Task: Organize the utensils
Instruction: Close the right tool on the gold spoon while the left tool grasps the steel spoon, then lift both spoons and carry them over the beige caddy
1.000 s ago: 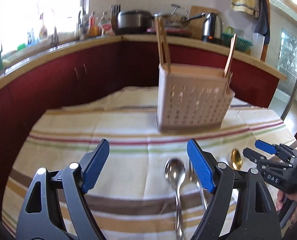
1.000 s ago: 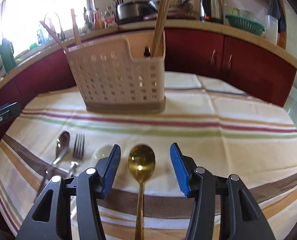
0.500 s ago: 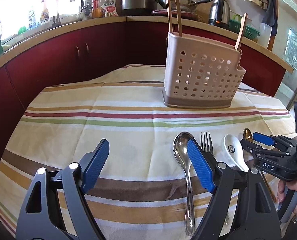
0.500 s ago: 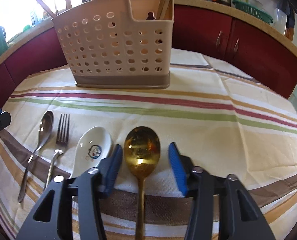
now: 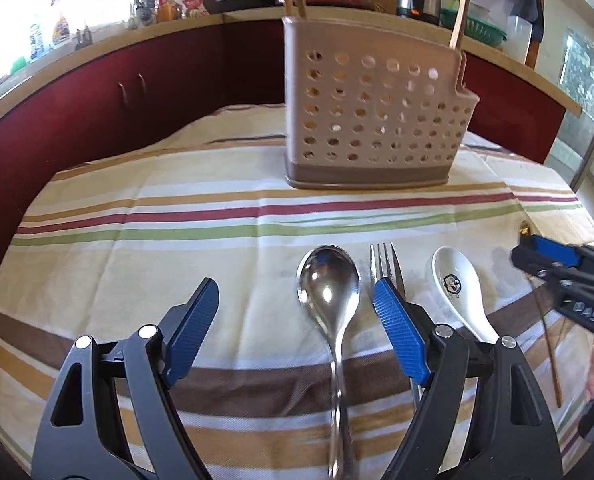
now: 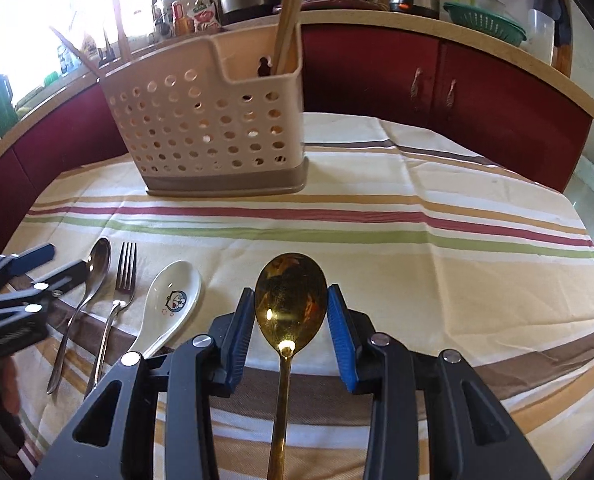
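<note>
Utensils lie in a row on the striped cloth over the worktop (image 6: 437, 184), lower part of both frames: one polished steel spoon (image 5: 329, 284), one steel fork (image 6: 123, 280), one white ceramic soup spoon (image 6: 175, 300), one gold-coloured metal spoon (image 6: 291, 300). Handles point toward the cameras, which eases pickup. Right gripper (image 6: 291, 334) fingers flank the gold bowl, apparently pinching it. Left gripper (image 5: 295, 334) fingers stand released, straddling the steel spoon. One perforated beige plastic caddy (image 6: 213, 128) waits upper centre, holding wooden chopsticks (image 6: 291, 12).
</note>
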`<action>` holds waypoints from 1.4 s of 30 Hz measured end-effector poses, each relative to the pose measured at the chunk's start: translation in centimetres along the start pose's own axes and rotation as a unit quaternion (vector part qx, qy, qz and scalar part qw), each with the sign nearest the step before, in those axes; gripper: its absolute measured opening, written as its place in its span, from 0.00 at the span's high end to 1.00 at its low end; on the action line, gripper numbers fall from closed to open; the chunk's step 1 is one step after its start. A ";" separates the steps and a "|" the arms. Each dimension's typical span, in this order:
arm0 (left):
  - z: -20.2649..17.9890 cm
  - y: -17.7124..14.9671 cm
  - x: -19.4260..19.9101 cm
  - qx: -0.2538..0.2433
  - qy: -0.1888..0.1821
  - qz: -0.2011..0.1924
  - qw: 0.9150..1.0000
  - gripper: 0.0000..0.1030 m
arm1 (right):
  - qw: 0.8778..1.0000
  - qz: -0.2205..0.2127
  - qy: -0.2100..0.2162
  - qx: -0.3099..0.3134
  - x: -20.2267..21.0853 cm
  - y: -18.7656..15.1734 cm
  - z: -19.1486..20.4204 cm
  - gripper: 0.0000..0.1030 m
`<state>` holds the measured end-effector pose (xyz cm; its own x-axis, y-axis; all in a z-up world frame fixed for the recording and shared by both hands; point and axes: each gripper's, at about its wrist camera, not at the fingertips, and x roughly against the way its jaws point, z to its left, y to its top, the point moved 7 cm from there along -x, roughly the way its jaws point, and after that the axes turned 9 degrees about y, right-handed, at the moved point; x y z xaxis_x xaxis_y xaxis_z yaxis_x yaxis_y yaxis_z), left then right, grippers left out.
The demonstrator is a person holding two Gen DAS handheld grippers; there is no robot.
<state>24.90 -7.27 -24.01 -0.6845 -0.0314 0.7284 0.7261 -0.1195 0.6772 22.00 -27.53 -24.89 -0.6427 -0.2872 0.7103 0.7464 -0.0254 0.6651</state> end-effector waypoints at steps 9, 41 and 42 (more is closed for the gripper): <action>-1.3 -0.7 -2.4 -0.013 -0.014 0.038 0.999 0.44 | 1.000 -0.007 0.018 -0.010 0.9 0.6 -0.5 0.64; 0.9 0.3 4.4 0.021 -0.019 -0.063 0.998 0.63 | 0.997 -0.075 0.022 0.005 4.7 1.3 1.0 0.64; 1.1 0.2 4.4 0.021 -0.020 -0.063 0.998 0.63 | 0.997 -0.076 0.022 0.006 4.8 1.3 1.1 0.64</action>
<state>22.08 -6.38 -20.57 -0.7677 0.0203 0.6405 0.6375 -0.0780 0.7665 19.69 -27.85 -20.41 -0.7393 -0.3225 0.5911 0.6394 -0.0611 0.7664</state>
